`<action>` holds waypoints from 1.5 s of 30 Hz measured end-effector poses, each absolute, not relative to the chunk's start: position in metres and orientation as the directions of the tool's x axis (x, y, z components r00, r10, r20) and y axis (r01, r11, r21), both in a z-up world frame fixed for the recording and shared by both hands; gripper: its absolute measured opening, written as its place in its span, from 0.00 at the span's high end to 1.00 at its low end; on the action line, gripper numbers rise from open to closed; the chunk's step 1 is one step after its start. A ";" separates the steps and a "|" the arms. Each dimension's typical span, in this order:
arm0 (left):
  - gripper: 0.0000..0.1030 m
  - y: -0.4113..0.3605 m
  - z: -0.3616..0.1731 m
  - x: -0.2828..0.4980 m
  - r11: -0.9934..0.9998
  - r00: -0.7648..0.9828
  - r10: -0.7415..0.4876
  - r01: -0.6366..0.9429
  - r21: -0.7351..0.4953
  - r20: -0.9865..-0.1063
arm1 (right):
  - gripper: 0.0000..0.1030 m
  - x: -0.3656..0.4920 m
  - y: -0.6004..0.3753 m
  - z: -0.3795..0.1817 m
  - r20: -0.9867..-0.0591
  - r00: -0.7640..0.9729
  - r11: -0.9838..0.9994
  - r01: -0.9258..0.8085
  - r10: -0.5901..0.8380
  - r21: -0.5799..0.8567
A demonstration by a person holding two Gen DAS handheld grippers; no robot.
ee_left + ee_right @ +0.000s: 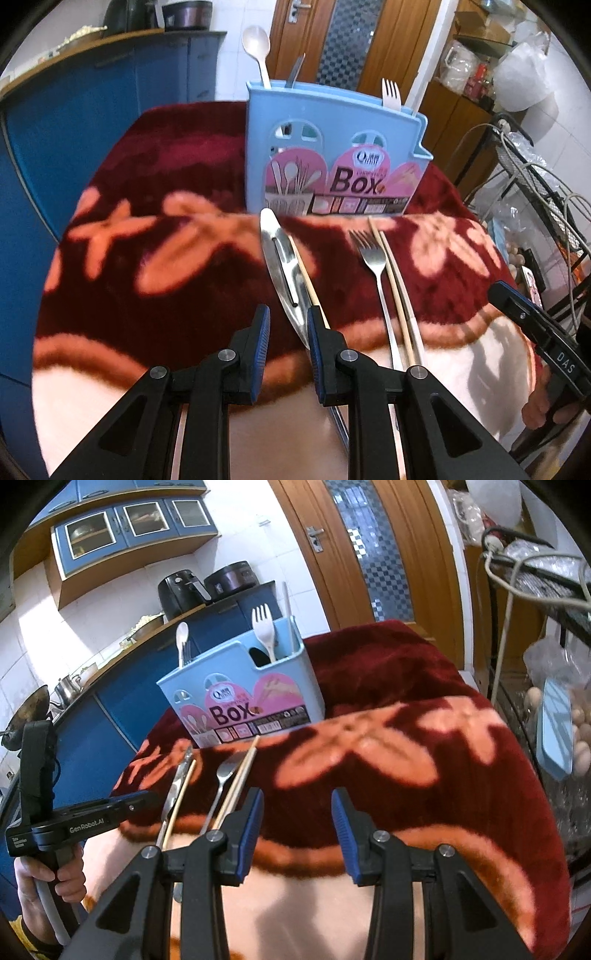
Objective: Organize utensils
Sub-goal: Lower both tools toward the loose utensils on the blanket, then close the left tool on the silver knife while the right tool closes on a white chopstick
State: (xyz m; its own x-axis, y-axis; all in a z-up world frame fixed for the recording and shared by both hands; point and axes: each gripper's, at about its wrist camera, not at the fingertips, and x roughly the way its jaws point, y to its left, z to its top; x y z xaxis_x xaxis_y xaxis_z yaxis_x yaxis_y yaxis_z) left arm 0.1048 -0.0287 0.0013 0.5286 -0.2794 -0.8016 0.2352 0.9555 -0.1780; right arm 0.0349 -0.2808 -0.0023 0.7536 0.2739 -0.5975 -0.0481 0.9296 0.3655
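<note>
At frame centre, the left gripper (286, 332) (narrowly parted, empty) should be centred over the peeler (282, 266) before closing.

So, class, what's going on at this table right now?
A person holds a two-finger gripper in each hand over a red flowered blanket. Neither holds anything: the left gripper and the right gripper both have their fingers apart and empty. A metal knife, a metal fork and wooden chopsticks lie loose on the blanket. Behind them, the blue utensil box already contains a white spoon and a white fork.
</note>
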 end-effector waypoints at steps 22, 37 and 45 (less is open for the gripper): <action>0.86 -0.032 -0.020 0.124 0.935 0.463 -0.350 0.220 -0.278 -0.814 | 0.60 0.036 -0.284 -0.018 -0.623 0.725 0.922 -0.041 0.293 0.385; 0.88 0.011 -0.006 0.107 0.914 0.564 -0.397 0.173 -0.366 -0.724 | 0.60 0.064 -0.251 -0.016 -0.727 0.567 0.911 -0.116 0.387 0.395; 0.88 0.029 0.010 0.097 0.920 0.641 -0.380 0.188 -0.343 -0.667 | 0.75 0.087 -0.224 -0.010 -0.790 0.451 0.909 -0.169 0.415 0.380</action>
State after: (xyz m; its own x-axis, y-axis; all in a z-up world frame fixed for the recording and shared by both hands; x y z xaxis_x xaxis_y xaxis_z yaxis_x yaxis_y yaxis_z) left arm 0.0970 0.0293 0.0102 0.6411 -0.3800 -0.6668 0.1884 0.9202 -0.3432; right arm 0.0870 -0.2243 -0.0100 0.4514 0.4148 -0.7901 -0.1695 0.9091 0.3804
